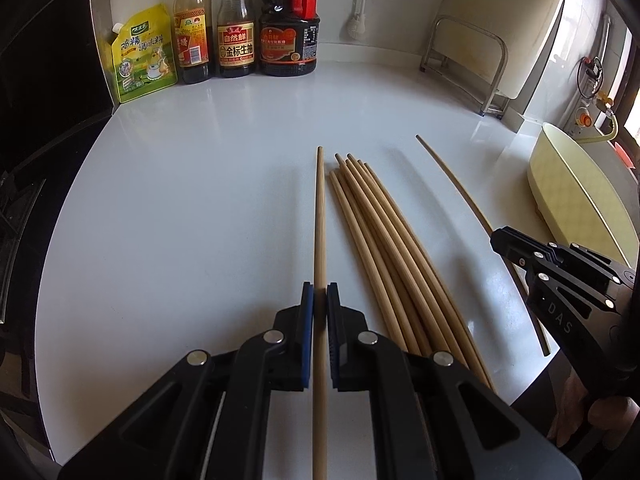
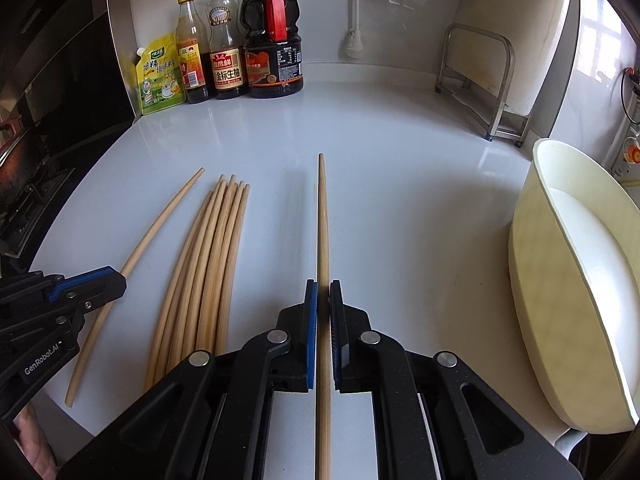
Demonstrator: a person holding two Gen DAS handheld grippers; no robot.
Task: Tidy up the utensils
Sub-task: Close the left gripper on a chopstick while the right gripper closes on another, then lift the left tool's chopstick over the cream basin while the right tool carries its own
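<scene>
While both grippers, left (image 1: 320, 294) and right (image 2: 323, 290), each pinch one chopstick, I flank the bundle (image 1: 384, 248) for gathering.

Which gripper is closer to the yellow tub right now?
Right. The right gripper, shut on a chopstick, has the yellow tub just to its right. The left gripper holds another chopstick beyond the chopstick pile, farther from it.

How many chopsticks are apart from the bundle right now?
2. The left chopstick sits between the left tongs; the right chopstick between the right tongs, either side of the bundle.
</scene>
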